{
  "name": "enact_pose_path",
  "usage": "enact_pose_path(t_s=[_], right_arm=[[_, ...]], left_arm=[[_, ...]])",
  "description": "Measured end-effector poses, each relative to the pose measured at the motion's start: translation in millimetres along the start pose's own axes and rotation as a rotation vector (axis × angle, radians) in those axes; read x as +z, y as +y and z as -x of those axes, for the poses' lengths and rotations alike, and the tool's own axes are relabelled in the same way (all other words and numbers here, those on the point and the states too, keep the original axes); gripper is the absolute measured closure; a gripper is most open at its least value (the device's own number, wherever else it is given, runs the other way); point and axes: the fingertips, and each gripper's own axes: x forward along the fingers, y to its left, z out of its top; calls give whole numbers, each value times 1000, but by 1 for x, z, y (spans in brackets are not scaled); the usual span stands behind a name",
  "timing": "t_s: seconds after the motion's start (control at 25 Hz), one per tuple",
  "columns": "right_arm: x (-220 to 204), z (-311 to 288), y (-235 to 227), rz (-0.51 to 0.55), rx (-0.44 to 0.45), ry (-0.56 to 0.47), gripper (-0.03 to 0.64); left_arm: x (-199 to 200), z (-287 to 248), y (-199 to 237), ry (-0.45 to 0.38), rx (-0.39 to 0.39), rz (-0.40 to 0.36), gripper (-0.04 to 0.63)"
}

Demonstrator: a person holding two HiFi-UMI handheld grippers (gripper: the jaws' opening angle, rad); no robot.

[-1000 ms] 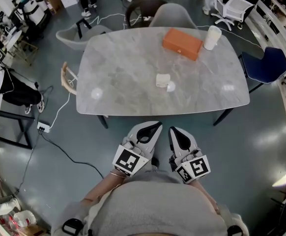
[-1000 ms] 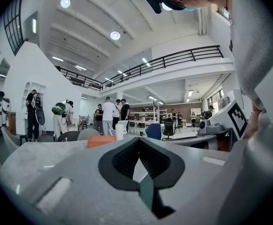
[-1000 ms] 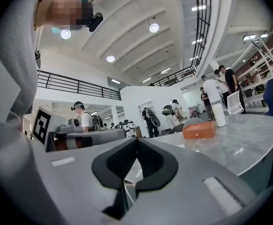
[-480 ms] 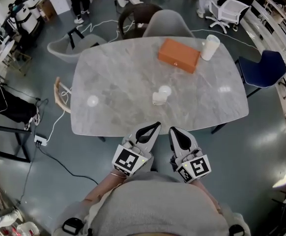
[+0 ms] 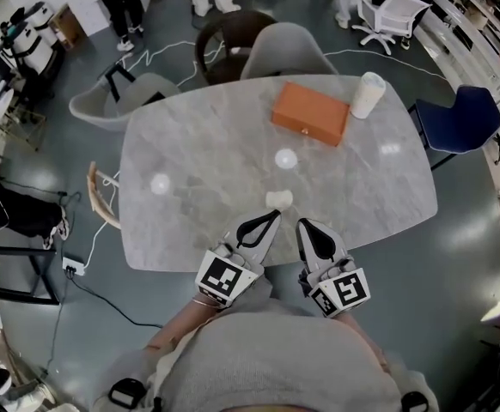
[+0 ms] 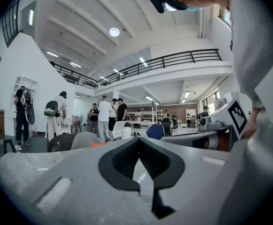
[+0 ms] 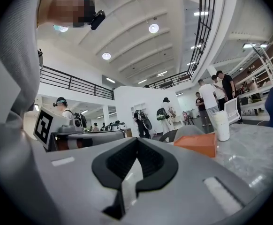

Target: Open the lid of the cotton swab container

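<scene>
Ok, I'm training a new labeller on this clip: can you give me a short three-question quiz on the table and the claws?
1. True or false: the left claw and the right claw are both shut and empty.
2. What stands beside the orange box on the marble table? A) a kettle B) a white cup C) a laptop
3. Fill in: the cotton swab container stands just ahead of the claws, by the table's ___ edge.
Key: 1 true; 2 B; 3 near.

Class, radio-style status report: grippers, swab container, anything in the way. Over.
Left gripper and right gripper shut, empty. Swab container near table edge, just ahead, untouched. Nothing between; orange box far behind.
</scene>
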Motion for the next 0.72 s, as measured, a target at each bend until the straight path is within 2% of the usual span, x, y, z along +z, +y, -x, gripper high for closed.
enact_pose_path(t_s=[0.48,0.72], right_arm=[[6,-46,-22,0,-41,-11,615],[4,-50,-28,-8,-59,-11,615]], left_arm=[[0,-24,40,21,-45,1,595],[-4,-28,46,22,-41,7,595]])
